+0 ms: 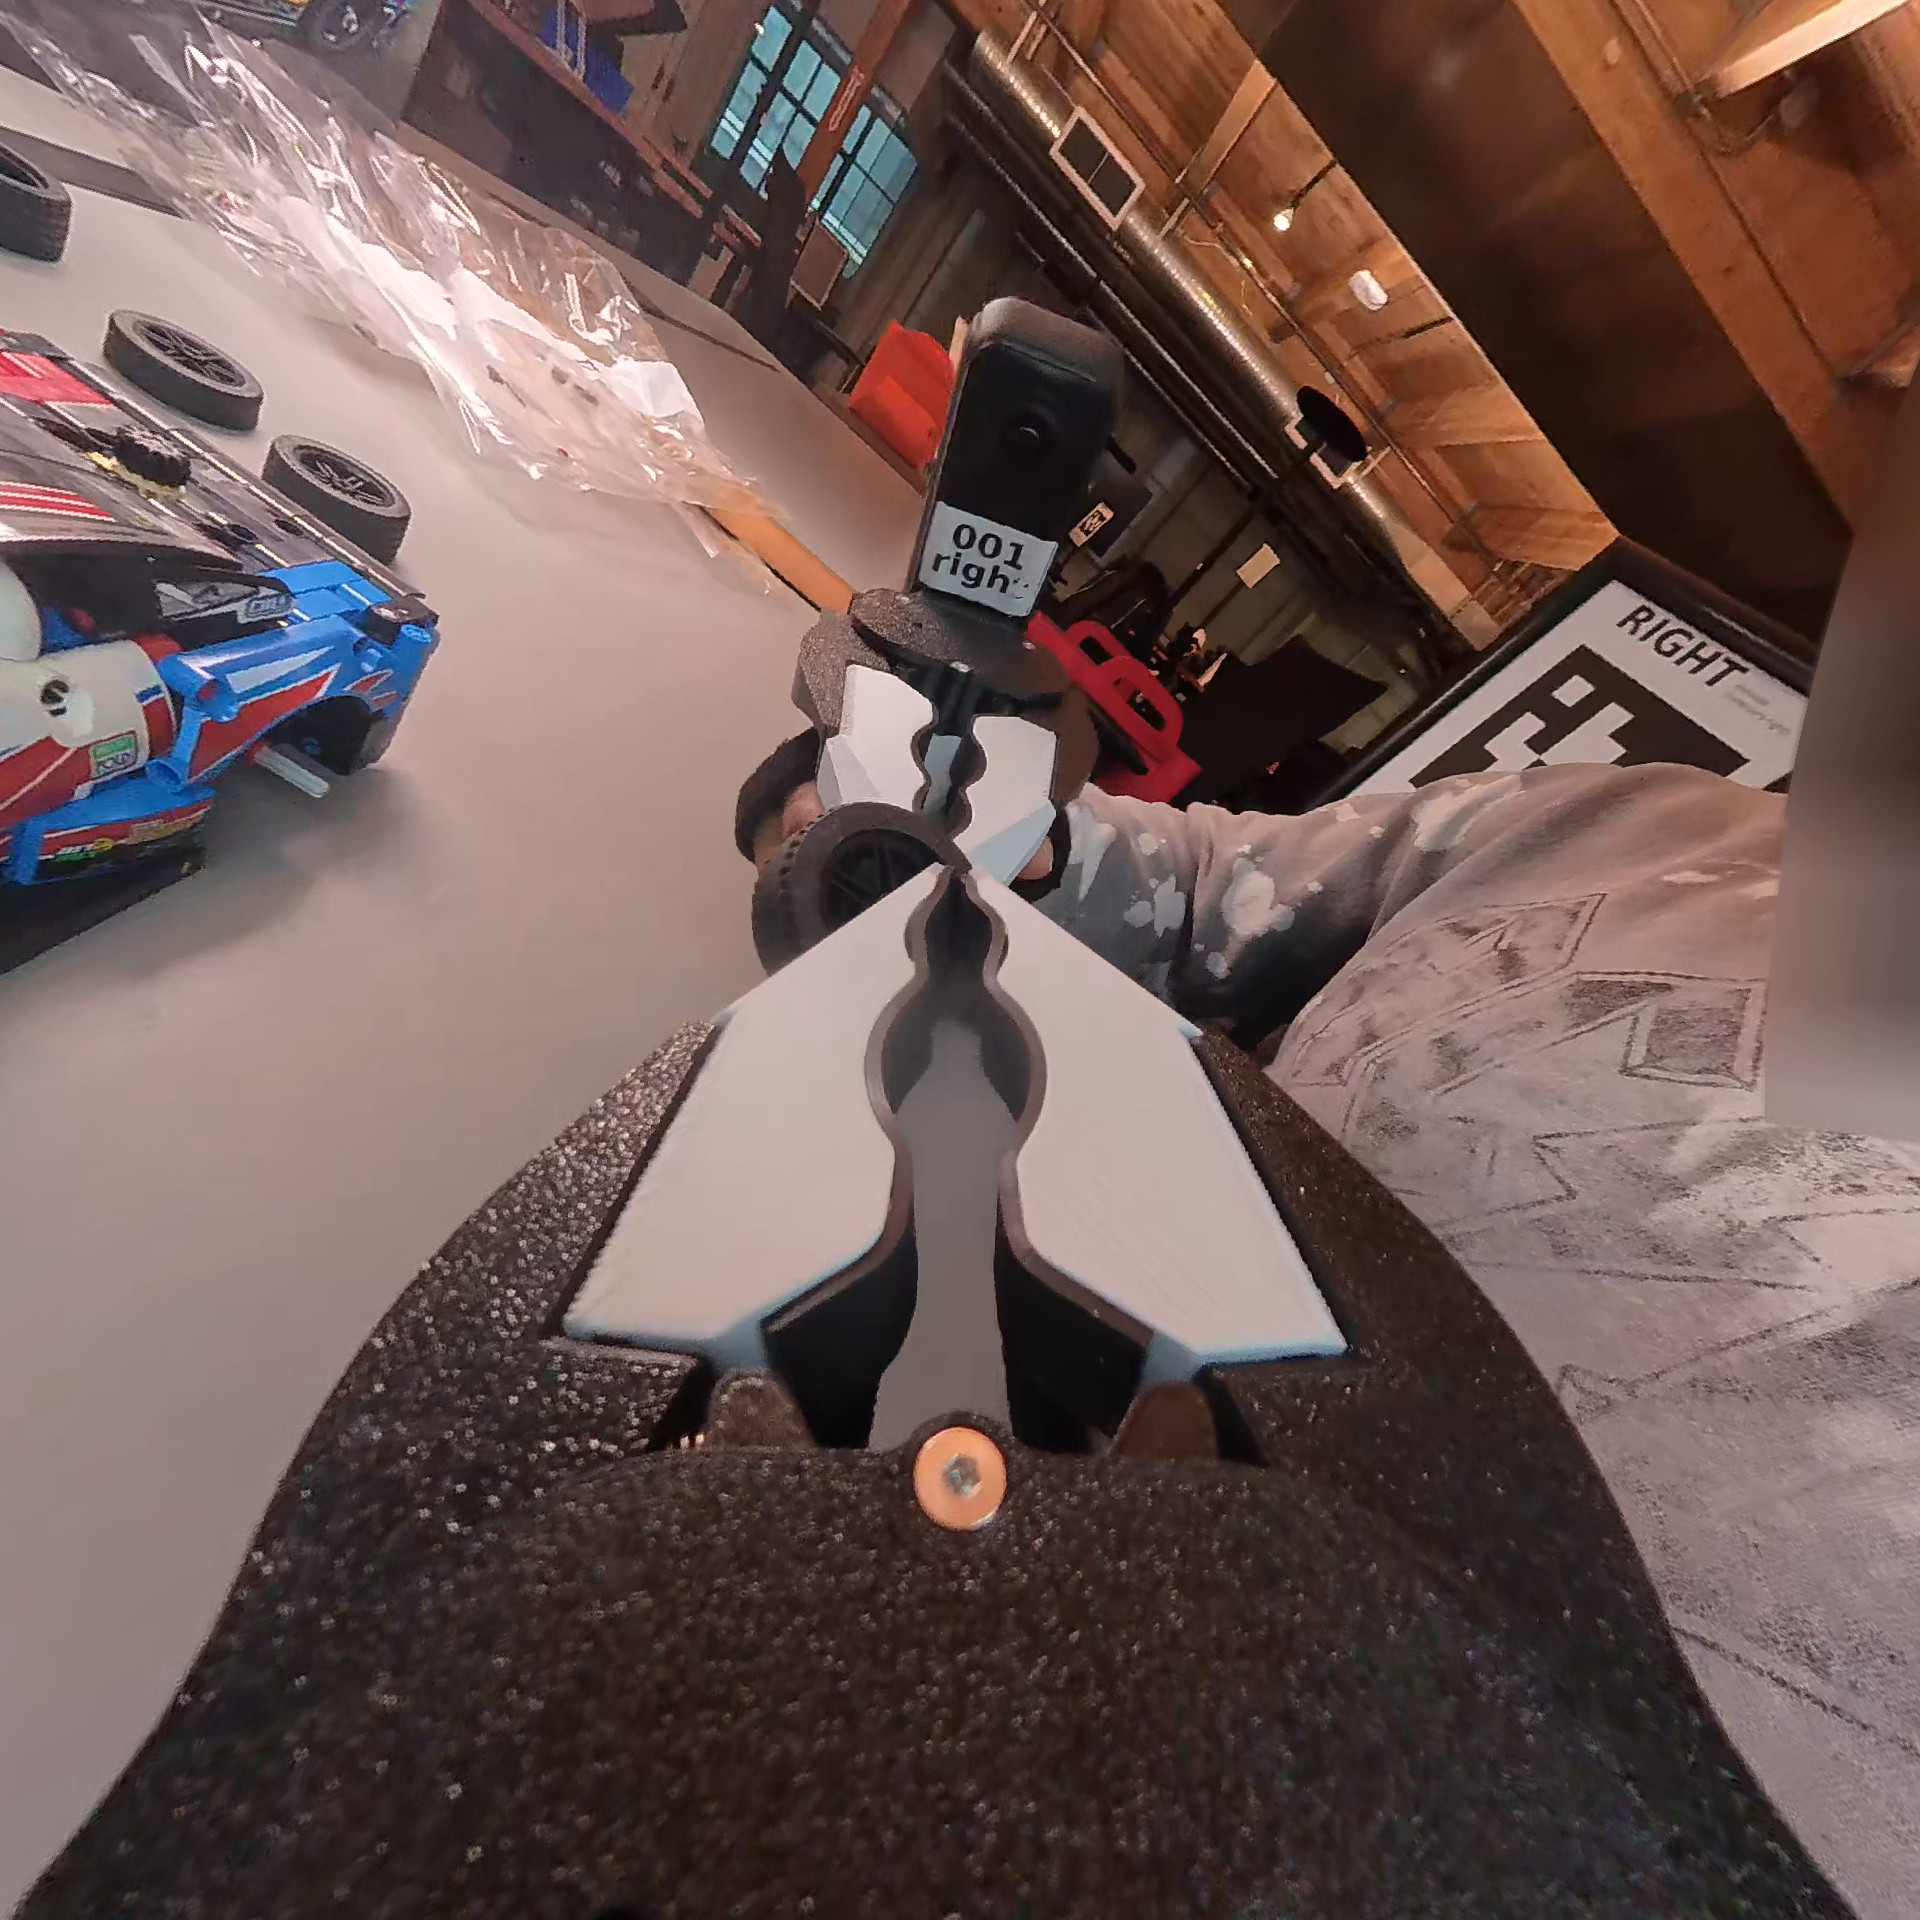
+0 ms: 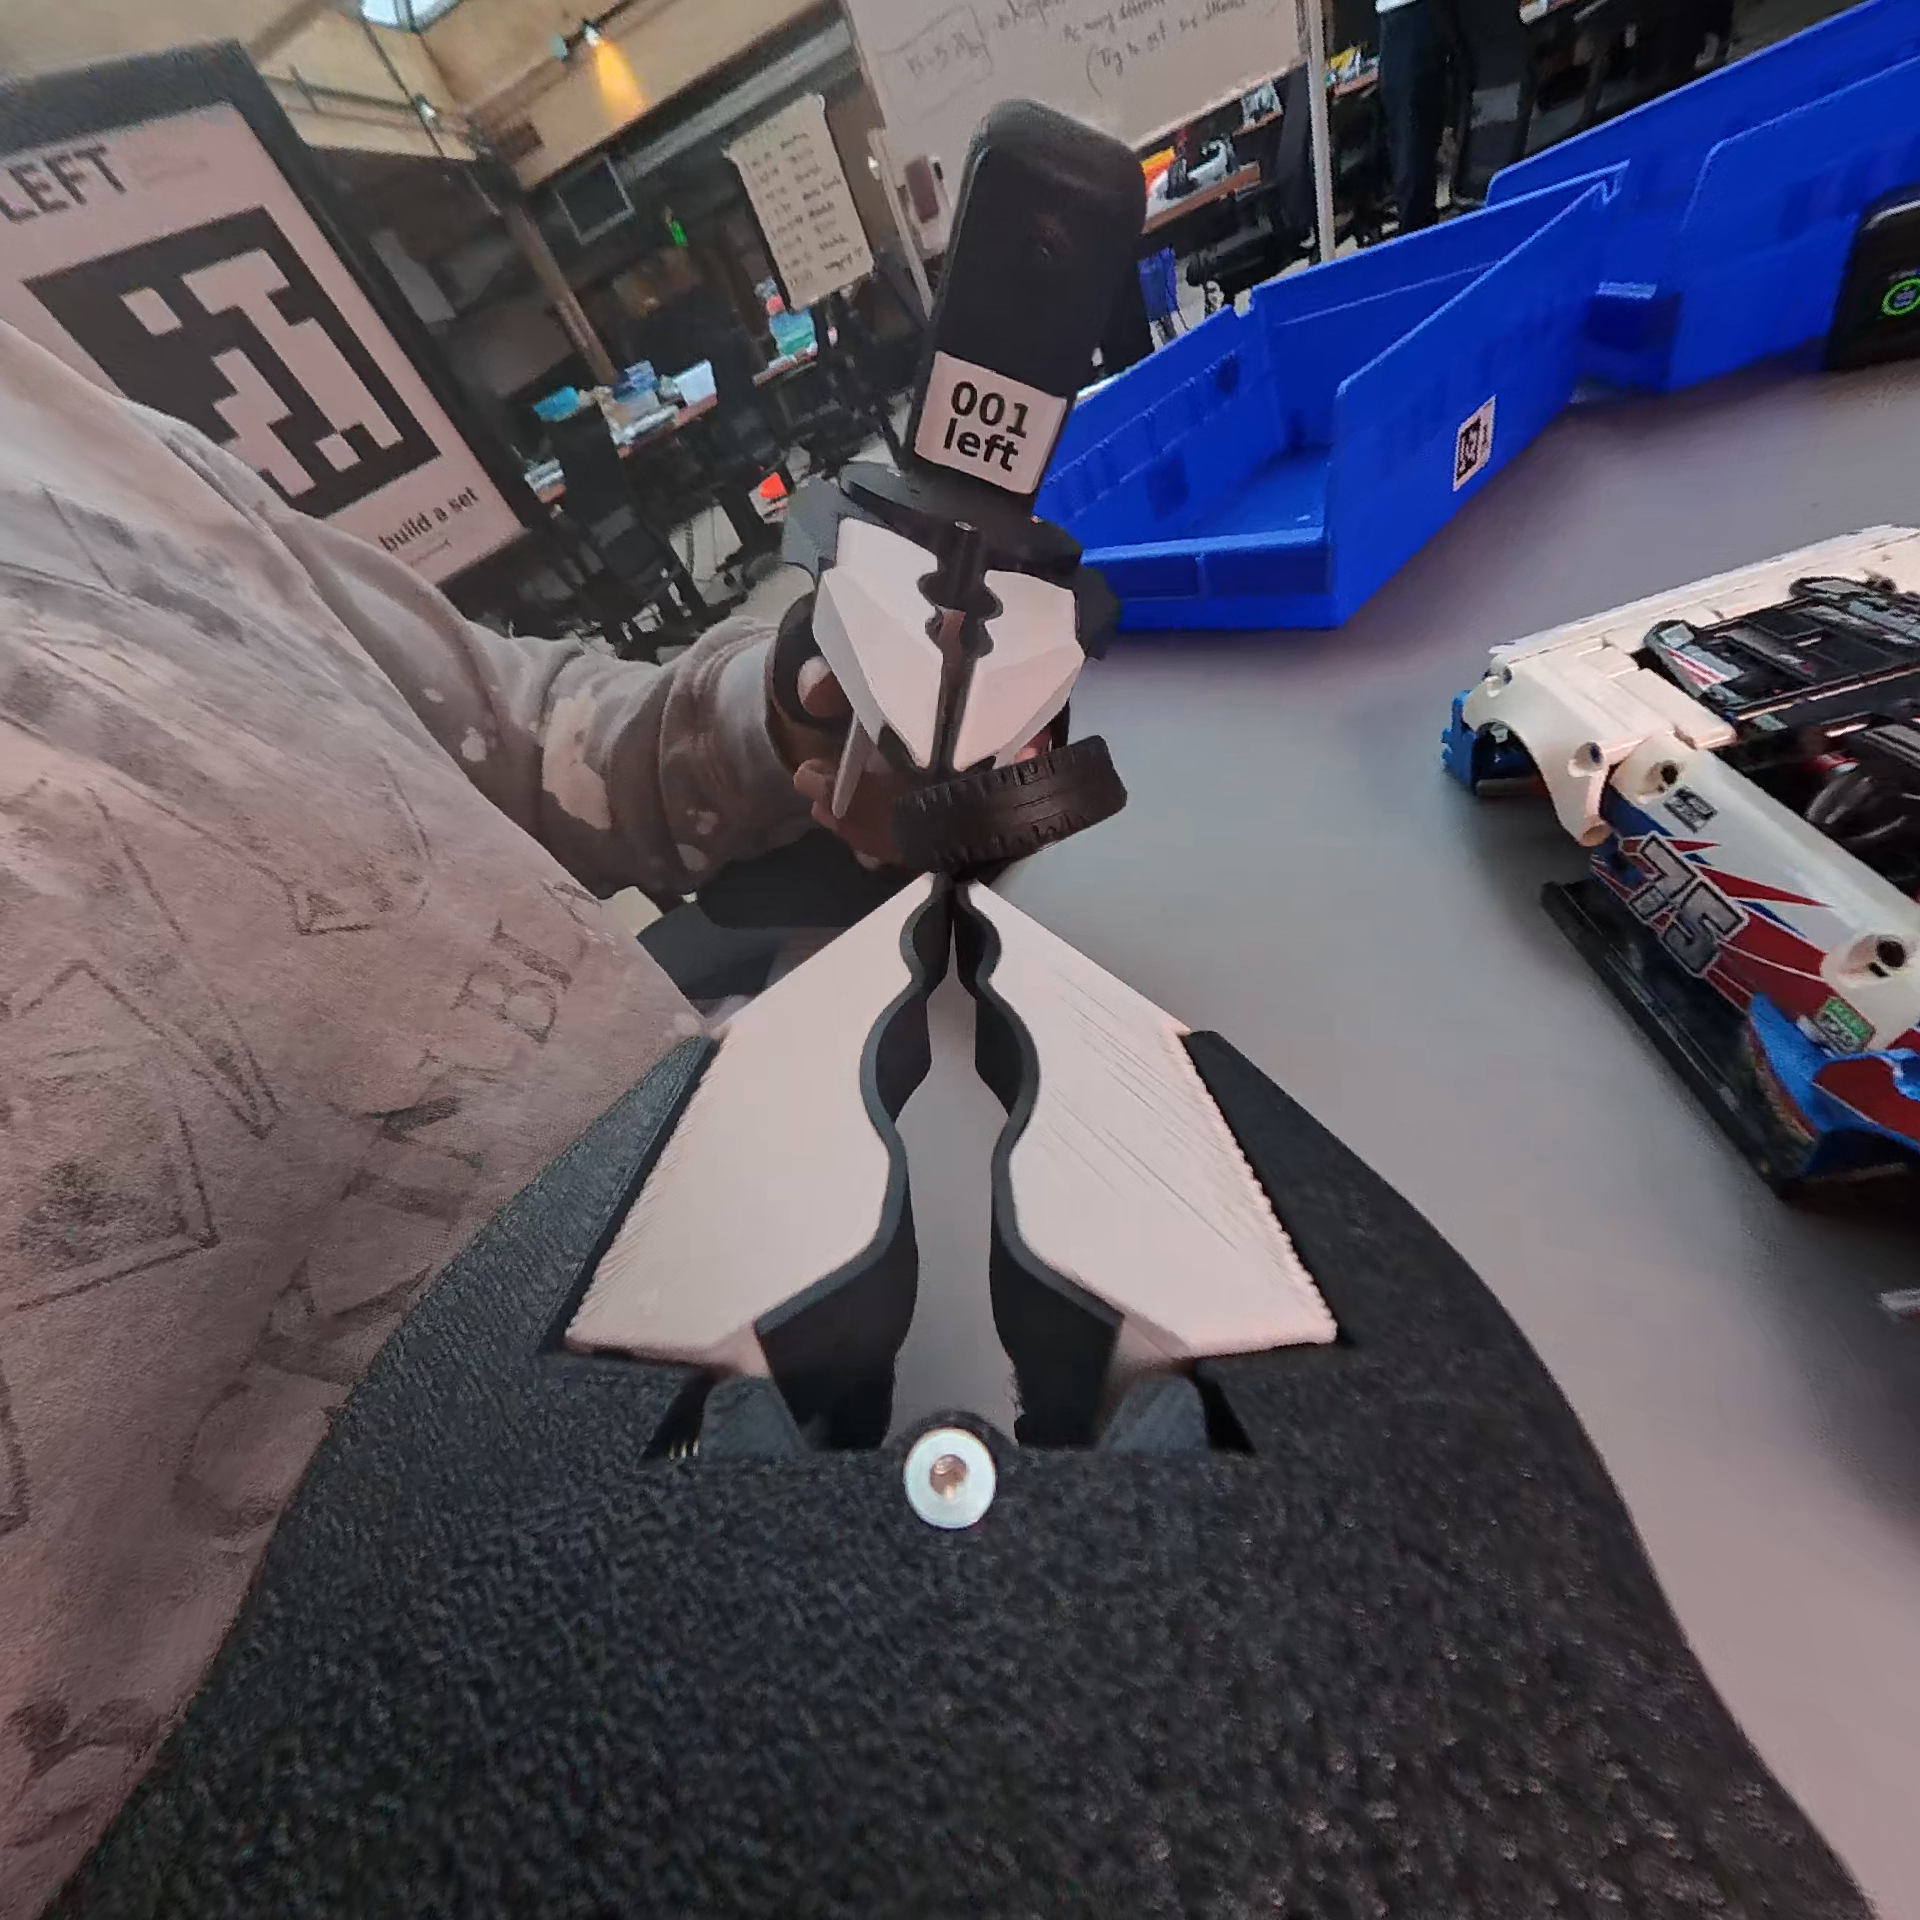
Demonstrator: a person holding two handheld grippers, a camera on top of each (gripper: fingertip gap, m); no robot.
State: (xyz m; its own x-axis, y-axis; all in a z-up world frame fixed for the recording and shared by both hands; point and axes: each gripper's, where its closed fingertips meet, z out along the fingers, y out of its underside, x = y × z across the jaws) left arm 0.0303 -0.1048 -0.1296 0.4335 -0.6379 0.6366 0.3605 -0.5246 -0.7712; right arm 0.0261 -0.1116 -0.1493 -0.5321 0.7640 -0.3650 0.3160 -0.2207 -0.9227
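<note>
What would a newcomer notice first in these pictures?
The left gripper and the right gripper meet tip to tip above the grey table, a black wheel at their tips. A blue, white and red toy race car sits nearby, blue bins behind it.

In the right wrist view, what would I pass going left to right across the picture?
Person's sleeve → left gripper, shut on a thin black axle with a small black wheel at its tip → blue bins → brick-built race car on the grey table.
</note>
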